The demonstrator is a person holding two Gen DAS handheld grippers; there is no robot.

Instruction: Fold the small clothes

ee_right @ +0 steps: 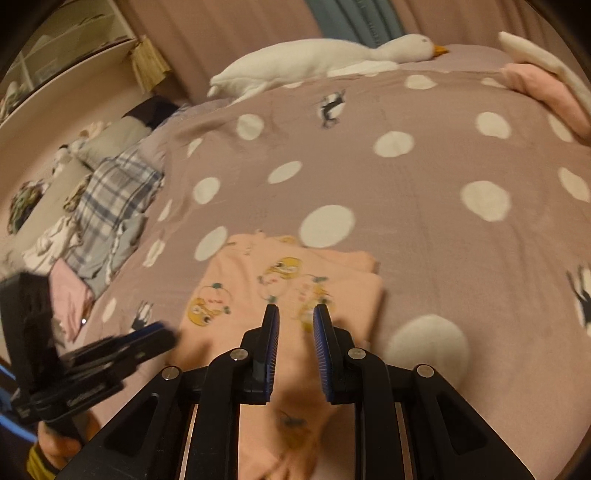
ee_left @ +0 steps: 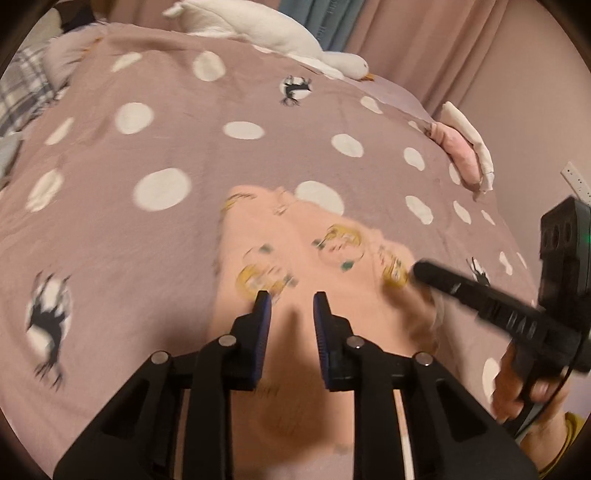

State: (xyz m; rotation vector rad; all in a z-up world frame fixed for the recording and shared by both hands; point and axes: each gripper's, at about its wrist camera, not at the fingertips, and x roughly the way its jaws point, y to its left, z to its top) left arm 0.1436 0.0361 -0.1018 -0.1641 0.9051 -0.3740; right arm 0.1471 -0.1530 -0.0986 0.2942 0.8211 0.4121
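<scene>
A peach-pink small garment [ee_left: 314, 251] [ee_right: 280, 280] with yellow cartoon prints lies folded and flat on the mauve spotted bedspread [ee_left: 147, 147] [ee_right: 424, 221]. My left gripper [ee_left: 291, 306] hovers over the garment's near part, a clear gap between its blue pads and no cloth pinched in it. My right gripper [ee_right: 295, 312] hangs over the same garment a little further right, also with a narrow empty gap. Each gripper shows in the other's view, the right gripper [ee_left: 417, 271] held by a hand at the right edge, the left gripper [ee_right: 162, 332] at the lower left.
A white plush goose [ee_left: 258, 26] [ee_right: 314, 59] lies along the bed's far edge. Folded pink and white clothes [ee_left: 465, 147] [ee_right: 543, 85] are stacked at the far right. A plaid cloth heap [ee_right: 110, 195] sits on the left side, with curtains behind.
</scene>
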